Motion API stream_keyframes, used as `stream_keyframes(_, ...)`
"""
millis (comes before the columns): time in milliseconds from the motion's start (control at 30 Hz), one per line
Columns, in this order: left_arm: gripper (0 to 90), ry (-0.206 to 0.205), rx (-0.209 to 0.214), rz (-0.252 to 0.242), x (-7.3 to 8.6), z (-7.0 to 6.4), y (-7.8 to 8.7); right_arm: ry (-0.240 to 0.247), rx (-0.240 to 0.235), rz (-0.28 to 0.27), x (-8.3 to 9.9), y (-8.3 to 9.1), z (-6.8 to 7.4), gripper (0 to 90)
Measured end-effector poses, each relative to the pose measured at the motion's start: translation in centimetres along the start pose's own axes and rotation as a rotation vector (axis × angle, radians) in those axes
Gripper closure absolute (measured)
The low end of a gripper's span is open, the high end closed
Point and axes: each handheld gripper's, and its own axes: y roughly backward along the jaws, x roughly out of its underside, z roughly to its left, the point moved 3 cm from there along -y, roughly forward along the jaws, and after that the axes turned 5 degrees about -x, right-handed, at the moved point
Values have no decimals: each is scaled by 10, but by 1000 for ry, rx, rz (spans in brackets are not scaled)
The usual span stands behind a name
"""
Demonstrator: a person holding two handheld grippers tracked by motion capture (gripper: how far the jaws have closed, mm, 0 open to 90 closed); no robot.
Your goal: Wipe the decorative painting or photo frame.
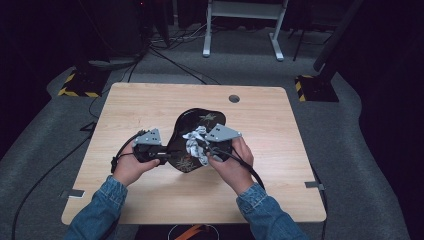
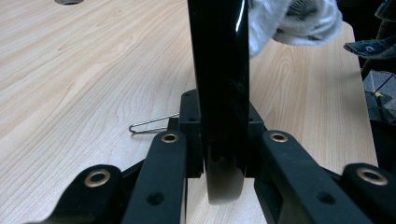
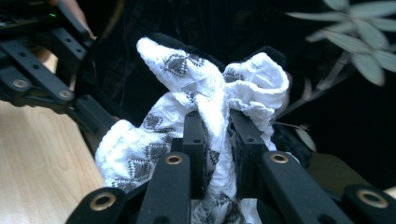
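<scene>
A glossy black tray point(image 1: 192, 125) with pale leaf patterns lies at the middle of the wooden table point(image 1: 150, 105). My left gripper point(image 1: 162, 155) is shut on the tray's left rim; in the left gripper view the black rim point(image 2: 219, 84) stands edge-on between the jaws. My right gripper point(image 1: 204, 150) is shut on a crumpled white cloth point(image 1: 195, 142) with grey patterning, held against the tray's top. In the right gripper view the cloth point(image 3: 205, 102) bulges out above the jaws, with the tray's painted leaves point(image 3: 359, 32) behind.
A round cable hole point(image 1: 234, 98) sits near the table's far edge. A metal wire clip point(image 2: 152, 123) lies on the wood beside the left gripper. Black cables trail from both grippers toward the near edge. A white desk frame point(image 1: 242, 25) stands on the floor beyond.
</scene>
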Motion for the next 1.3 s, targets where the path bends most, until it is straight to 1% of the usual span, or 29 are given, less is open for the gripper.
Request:
stream_keyframes(67,785,5,2,-2,0,0,0,4,-1,-2,0,-1,2,792)
stream_keyframes(133,784,3,2,-4,0,0,0,-7,-9,-9,1,-1,0,793)
stream_keyframes(200,783,1,1,-3,0,0,0,-11,0,0,5,0,-3,793)
stream_keyframes(500,781,5,8,-5,0,0,0,-71,58,44,32,6,-30,793)
stream_keyframes(567,780,12,11,-5,0,0,0,-82,68,51,36,7,-34,793)
stream_keyframes(833,781,13,15,-10,1,0,0,-120,106,79,54,10,-50,793)
stream_keyframes(1033,783,15,21,-11,1,1,0,-135,115,85,59,12,-54,792)
stream_keyframes(1067,783,15,21,-11,1,1,0,-131,117,83,59,12,-53,792)
stream_keyframes(1200,781,14,20,-8,1,0,-1,-127,114,79,54,12,-49,793)
stream_keyframes(1300,781,12,19,-6,0,0,-1,-108,103,69,47,11,-43,792)
